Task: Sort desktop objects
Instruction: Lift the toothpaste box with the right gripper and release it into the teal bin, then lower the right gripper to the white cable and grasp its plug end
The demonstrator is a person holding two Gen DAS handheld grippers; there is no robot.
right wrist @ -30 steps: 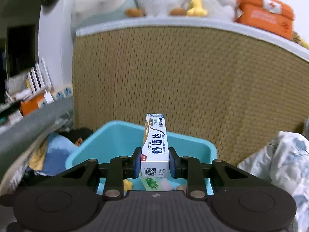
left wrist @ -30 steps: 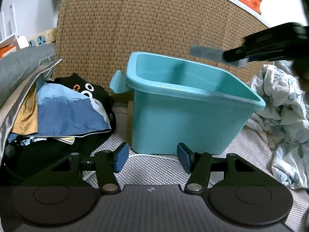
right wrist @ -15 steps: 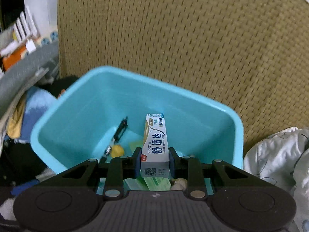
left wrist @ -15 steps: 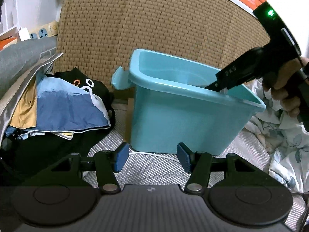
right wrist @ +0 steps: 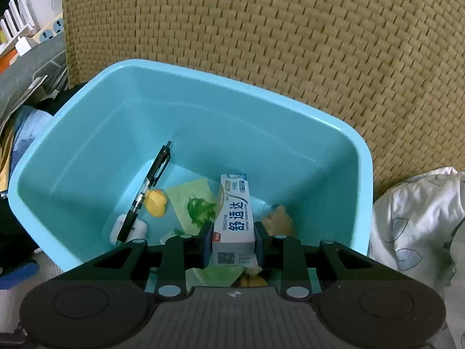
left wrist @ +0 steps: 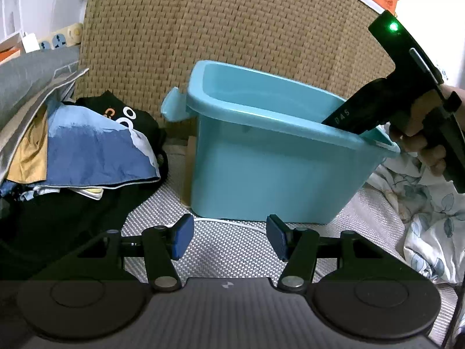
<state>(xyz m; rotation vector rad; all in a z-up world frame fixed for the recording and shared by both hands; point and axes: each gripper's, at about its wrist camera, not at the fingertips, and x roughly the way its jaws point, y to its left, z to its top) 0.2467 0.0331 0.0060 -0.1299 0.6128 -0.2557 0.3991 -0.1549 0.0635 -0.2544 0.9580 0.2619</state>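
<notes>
A white toothpaste box [right wrist: 234,218] with blue lettering points lengthwise down into the teal plastic bin [right wrist: 87,133].

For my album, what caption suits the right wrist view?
Right gripper lowers a toothpaste box into the teal bin.

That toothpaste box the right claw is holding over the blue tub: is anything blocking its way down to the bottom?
Nothing bars the way in. The right gripper holds the toothpaste box already inside the open tub. Under and around it lie a green packet, a pen and a yellow toy, so it would probably land on those.
</notes>
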